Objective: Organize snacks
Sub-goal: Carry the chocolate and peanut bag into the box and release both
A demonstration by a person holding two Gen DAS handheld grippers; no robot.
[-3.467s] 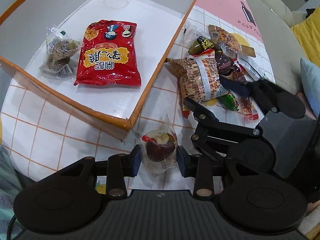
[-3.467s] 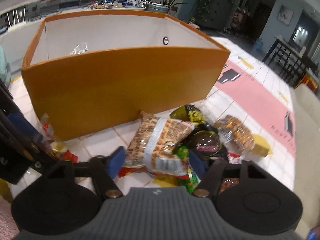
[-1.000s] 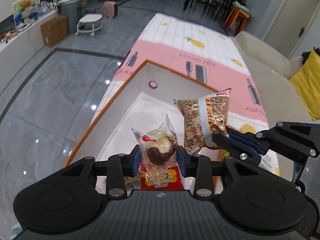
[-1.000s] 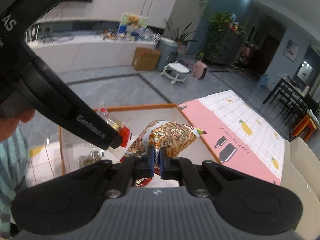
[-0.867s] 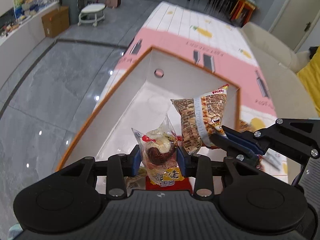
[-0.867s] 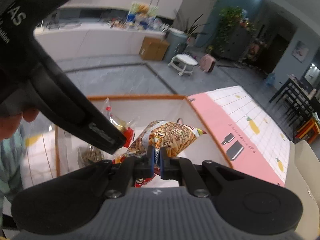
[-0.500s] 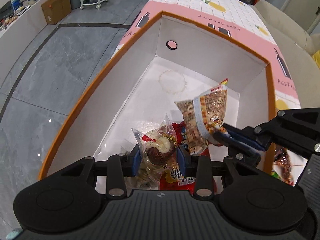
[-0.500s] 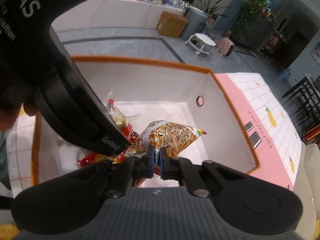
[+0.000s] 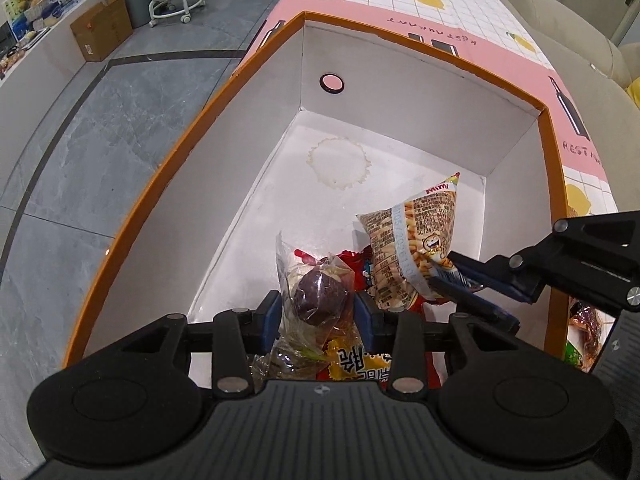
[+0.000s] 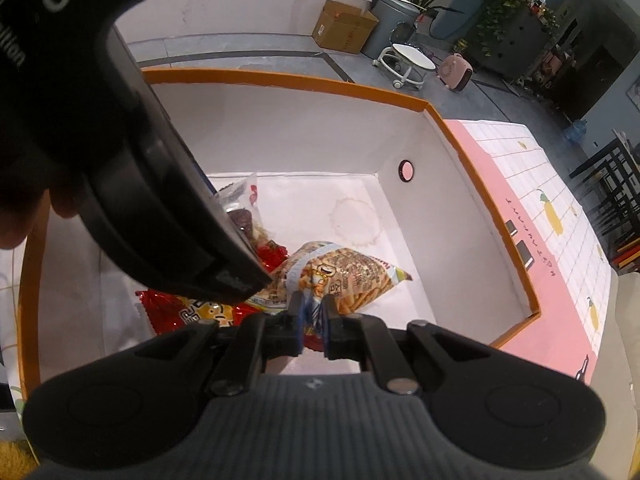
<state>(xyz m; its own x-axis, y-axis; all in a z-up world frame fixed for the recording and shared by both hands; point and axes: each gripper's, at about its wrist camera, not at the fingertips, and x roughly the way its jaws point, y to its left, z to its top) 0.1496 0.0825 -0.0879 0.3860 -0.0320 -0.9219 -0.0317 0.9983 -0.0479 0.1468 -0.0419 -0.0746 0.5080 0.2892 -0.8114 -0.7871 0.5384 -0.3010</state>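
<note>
An orange box with white walls [image 9: 400, 92] lies open below both grippers. My left gripper [image 9: 316, 312] is shut on a clear packet [image 9: 316, 296] holding a dark round snack, low inside the box's near end. My right gripper [image 10: 312, 320] pinches the corner of a tan striped snack bag [image 10: 344, 276], and its jaws are just beginning to open. That bag [image 9: 416, 240] hangs tilted over the box floor, just right of the clear packet. A red bag [image 9: 360, 364] lies on the floor beneath both. The left tool's black body [image 10: 120, 160] hides the box's left part.
Loose snacks [image 9: 584, 320] lie on the tablecloth outside the box's right wall. The pink and white checked cloth [image 9: 440, 12] runs beyond the box, with a beige sofa [image 9: 560, 20] at the right. Grey floor lies left of the box. A hand [image 10: 24, 216] shows at the left edge.
Both grippers have sunk from above the rim into the box with their packets. Both views now tilt down onto the box floor. The clear packet has twisted, with its dark side now toward the camera.
</note>
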